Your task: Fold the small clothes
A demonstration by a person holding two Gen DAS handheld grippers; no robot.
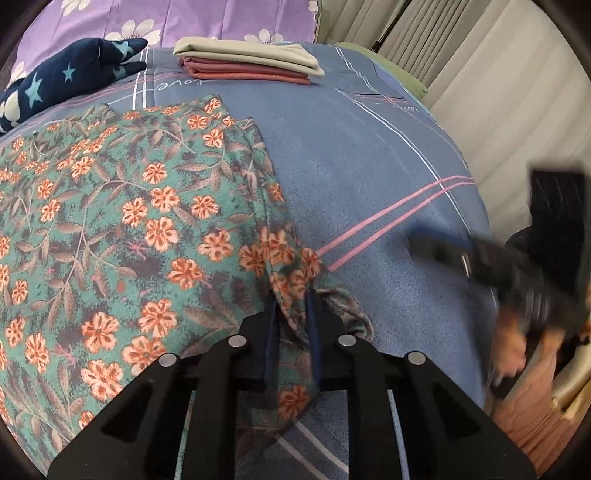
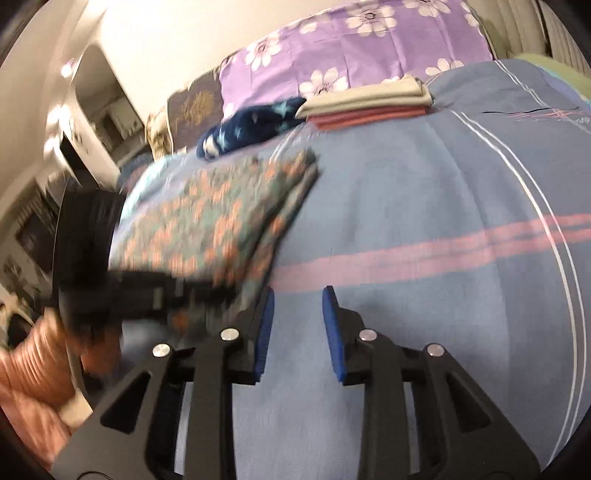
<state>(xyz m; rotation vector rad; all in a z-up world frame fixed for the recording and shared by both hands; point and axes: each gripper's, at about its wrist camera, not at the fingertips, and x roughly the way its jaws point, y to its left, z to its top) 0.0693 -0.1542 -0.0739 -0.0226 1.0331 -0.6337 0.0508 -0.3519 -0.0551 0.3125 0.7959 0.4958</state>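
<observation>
Bedroom scene: blue striped bedspread [image 1: 369, 177] covers the bed, purple flowered pillow [image 1: 221, 18] at the far end, pale curtain [image 1: 480, 74] far right. Flowered garment [image 1: 129, 206] lies spread on the left half of the bed, already doubled over, its right edge running near to far. Stack of folded clothes [image 1: 247, 64], beige over pink-red, sits far centre, well apart from the garment; navy star-print cloth [image 1: 66, 81] lies crumpled far left.

Left tongs [image 1: 291, 295] are nearly closed, pinching the near right corner of the flowered garment; fabric is bunched between the pads and hangs below them. Right tongs [image 2: 298, 291] stand partly open with nothing between the pads, over bare bedspread just right of the garment's edge. In the left wrist view they show only as a blur at near right.

Risks, judged: the left grip looks to take only a small bunch at the corner, so a quick pull could slip it free or drag a single layer and undo the fold. With the right tongs empty, the opposite corner is unsupported, so lifting now would likely skew or crease the garment. A low pinch could also catch the bedspread.
</observation>
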